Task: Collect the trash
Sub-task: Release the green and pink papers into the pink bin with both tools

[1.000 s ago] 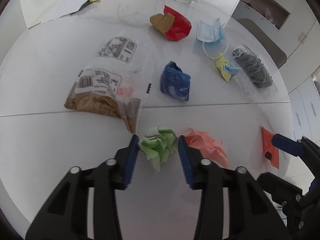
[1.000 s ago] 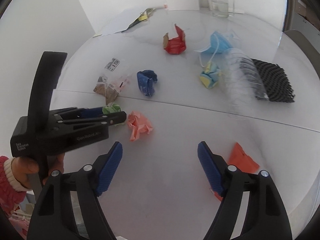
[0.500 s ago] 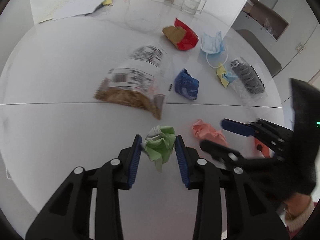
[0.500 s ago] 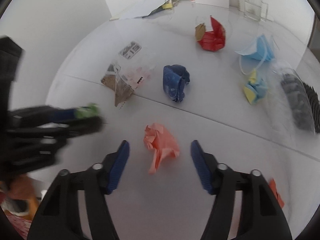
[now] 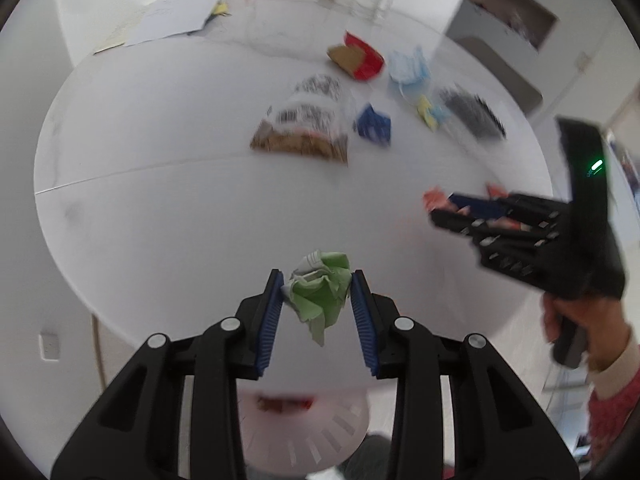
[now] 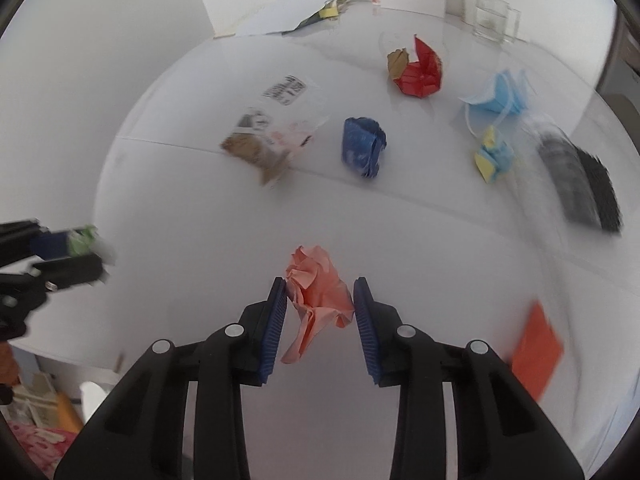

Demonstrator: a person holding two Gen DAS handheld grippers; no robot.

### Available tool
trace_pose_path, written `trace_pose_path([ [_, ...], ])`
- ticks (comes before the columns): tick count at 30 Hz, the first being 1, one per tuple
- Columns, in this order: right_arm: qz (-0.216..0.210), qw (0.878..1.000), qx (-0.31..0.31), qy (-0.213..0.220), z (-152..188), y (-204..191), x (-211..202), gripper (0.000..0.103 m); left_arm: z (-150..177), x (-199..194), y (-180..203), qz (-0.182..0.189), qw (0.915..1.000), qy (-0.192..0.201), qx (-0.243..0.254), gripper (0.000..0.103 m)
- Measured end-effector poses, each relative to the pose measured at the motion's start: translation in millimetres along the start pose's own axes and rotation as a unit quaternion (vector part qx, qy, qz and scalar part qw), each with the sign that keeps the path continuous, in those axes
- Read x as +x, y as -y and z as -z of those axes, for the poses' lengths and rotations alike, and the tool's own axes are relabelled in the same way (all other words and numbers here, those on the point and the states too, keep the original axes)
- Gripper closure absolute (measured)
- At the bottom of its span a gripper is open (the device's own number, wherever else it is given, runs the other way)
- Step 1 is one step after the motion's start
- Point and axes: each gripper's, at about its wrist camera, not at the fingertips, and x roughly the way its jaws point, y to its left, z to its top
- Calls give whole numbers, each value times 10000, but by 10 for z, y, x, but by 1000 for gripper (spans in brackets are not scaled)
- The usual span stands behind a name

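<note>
My left gripper (image 5: 317,280) is shut on a crumpled green paper ball (image 5: 320,294) and holds it above the near edge of the round white table (image 5: 160,200). A white bin (image 5: 312,432) with some trash in it shows below, beyond the table edge. My right gripper (image 6: 320,286) is shut on a crumpled pink paper ball (image 6: 318,288) on the table. The left gripper with the green ball also shows at the left of the right wrist view (image 6: 80,240).
On the table lie a blue crumpled wrapper (image 6: 362,146), a snack bag (image 6: 260,144), a red carton (image 6: 418,68), a blue face mask (image 6: 500,94), a yellow-blue scrap (image 6: 492,154), a black mesh pack (image 6: 580,184) and an orange scrap (image 6: 536,346). A glass mug (image 6: 494,20) stands far back.
My left gripper lifted the green ball and pulled it back over the table edge above the bin. My right gripper moved in and closed on the pink ball.
</note>
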Motion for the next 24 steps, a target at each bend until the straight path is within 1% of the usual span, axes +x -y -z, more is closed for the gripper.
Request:
trace_pose_path([
  [3, -90, 9995, 315, 4, 250, -188, -295, 68, 208, -132, -6, 16, 9994, -196, 296, 68],
  [6, -154, 9987, 489, -26, 497, -426, -522, 68, 433, -271, -32, 45, 9976, -368, 584, 68],
  [9, -127, 9981, 589, -128, 713, -660, -639, 67, 666, -395, -86, 182, 9949, -497, 859, 68],
  [10, -145, 9977, 639, -176, 833, -785, -674, 67, 726, -416, -101, 208, 9940, -534, 934, 68],
  [15, -183, 9945, 923, -465, 1214, -1166, -640, 67, 996, -406, -182, 357, 9885, -761, 1256, 68],
  [17, -181, 9934, 1000, -531, 1311, -1277, -605, 67, 1073, -399, -198, 381, 9863, -813, 1387, 68],
  [24, -100, 9927, 1034, -617, 1465, -1664, -424, 66, 1313, -318, -251, 557, 9755, -1059, 1844, 67],
])
